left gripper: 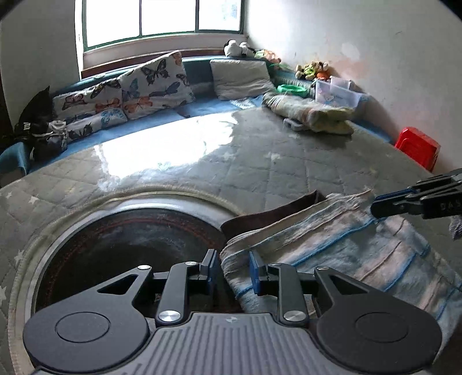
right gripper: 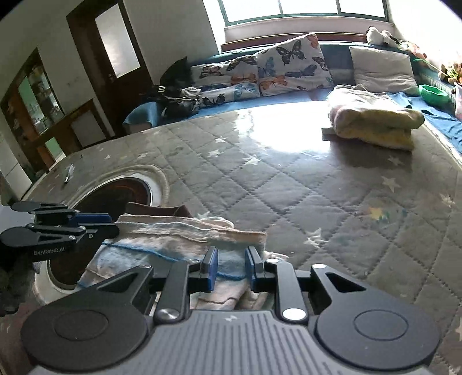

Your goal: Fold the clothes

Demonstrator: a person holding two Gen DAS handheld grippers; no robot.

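Both wrist cameras are looking low and close across the quilted table [left gripper: 260, 161] toward the window [left gripper: 161, 20], sharing the striped cloth [right gripper: 173, 242] and butterfly cushions [right gripper: 288, 63].

Domestic living room. Evidence: bench sofa [right gripper: 340, 62] under a window [right gripper: 306, 8] at 12 o'clock, carrying butterfly cushions [right gripper: 291, 65] and soft toys [left gripper: 313, 69]. Quilted table cover [right gripper: 288, 184] with a round heater opening [left gripper: 127, 253]. Wooden door [right gripper: 115, 43] and glazed cabinet [right gripper: 37, 95] at 10 o'clock.
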